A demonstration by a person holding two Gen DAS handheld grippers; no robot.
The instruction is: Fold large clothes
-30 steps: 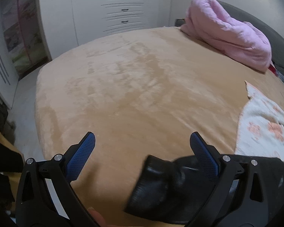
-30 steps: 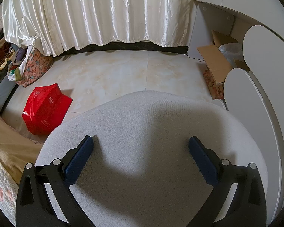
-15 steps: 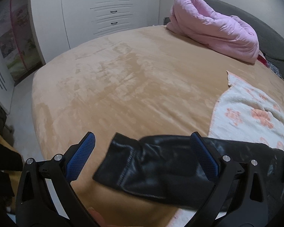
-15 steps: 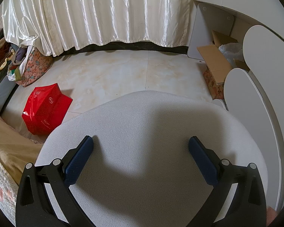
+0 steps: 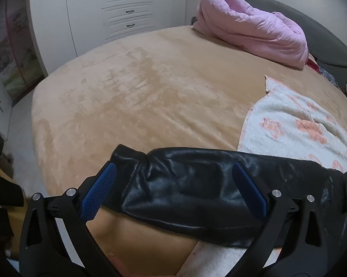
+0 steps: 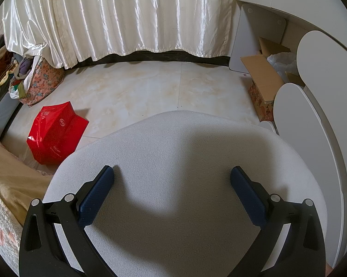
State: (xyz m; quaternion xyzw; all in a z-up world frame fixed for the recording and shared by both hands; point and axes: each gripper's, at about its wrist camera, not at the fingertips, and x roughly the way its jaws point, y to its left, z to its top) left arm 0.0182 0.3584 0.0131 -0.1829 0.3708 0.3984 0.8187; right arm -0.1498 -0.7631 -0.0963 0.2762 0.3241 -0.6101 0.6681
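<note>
Black leather jacket lies across the lower frame between your left gripper's wide fingers, while your right gripper gapes over a white seat.

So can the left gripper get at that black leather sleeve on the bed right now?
Probably yes. The left gripper is open, and the black leather sleeve lies flat on the tan bedspread right between its fingers, with nothing over it. Whether the fingers are touching the sleeve cannot be told.
</note>
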